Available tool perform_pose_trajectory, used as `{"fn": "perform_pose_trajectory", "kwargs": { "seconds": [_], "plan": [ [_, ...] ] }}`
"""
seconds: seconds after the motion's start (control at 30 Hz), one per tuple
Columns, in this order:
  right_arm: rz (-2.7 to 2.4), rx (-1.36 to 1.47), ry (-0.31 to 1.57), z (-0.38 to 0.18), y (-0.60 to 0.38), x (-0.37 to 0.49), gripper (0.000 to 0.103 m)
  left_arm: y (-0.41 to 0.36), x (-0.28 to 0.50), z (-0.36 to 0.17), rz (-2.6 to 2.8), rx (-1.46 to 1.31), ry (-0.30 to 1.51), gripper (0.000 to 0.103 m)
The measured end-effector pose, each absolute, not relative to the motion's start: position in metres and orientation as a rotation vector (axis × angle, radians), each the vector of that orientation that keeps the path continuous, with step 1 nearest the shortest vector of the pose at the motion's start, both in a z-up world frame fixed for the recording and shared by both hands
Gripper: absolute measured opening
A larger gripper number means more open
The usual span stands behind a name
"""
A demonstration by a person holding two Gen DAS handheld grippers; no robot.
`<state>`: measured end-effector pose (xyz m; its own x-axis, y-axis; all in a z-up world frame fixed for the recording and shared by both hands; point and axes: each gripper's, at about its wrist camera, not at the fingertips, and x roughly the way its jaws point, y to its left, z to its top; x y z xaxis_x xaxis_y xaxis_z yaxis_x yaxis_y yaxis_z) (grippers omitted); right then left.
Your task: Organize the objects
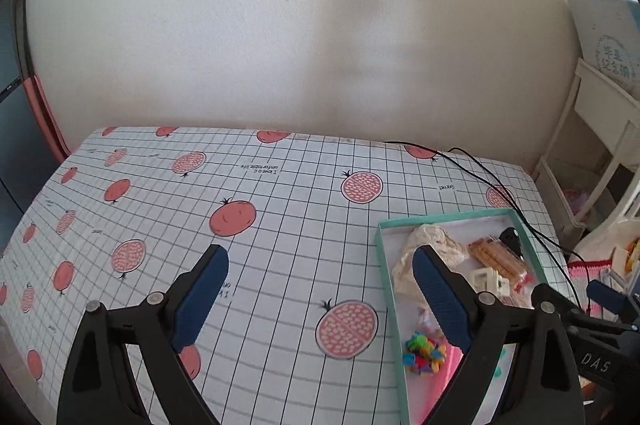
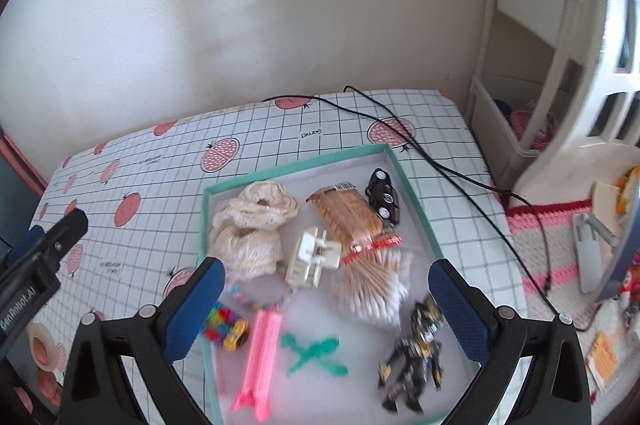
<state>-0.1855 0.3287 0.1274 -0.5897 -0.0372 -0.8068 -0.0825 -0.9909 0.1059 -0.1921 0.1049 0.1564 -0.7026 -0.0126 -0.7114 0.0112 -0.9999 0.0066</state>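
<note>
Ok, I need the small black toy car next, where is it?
In the right wrist view, the black toy car lies in the teal box's far right corner, beside the orange snack packet.

Left gripper (image 1: 320, 289) hanging wide open over the tablecloth (image 1: 280, 225)

Teal tray (image 1: 386, 265) of odds and ends sits right beside it.

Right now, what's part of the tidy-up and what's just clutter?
Job:
teal box
knit cloth
toy car
cotton swabs
robot figure
pink clip
both grippers, open

Lying about:
black cable
tape roll
white shelf
</note>
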Motion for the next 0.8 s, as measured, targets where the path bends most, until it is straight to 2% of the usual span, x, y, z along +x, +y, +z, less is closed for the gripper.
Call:
{"fn": "perform_pose_trajectory", "kwargs": {
  "seconds": [0.2, 0.4, 0.53, 0.8],
  "plan": [
    [2.806, -1.352, 0.213, 0.150, 0.322, -0.137, 0.103, 0.097, -0.139, 0.165, -2.933, 1.136, -0.052, 0.094],
    [2.839, -1.310, 0.270, 0.155, 0.319, -0.094, 0.103, 0.077, -0.092, 0.165, -2.943, 1.100, 0.022, 0.094],
    [2.842, -1.284, 0.243, 0.153, 0.317, -0.068, 0.103, 0.068, -0.066, 0.155, -2.938, 1.073, -0.021, 0.094],
    [2.840, -1.268, 0.215, 0.137, 0.312, -0.028, 0.103, 0.048, -0.033, 0.120, -2.916, 1.145, 0.018, 0.094]
  ]
}}
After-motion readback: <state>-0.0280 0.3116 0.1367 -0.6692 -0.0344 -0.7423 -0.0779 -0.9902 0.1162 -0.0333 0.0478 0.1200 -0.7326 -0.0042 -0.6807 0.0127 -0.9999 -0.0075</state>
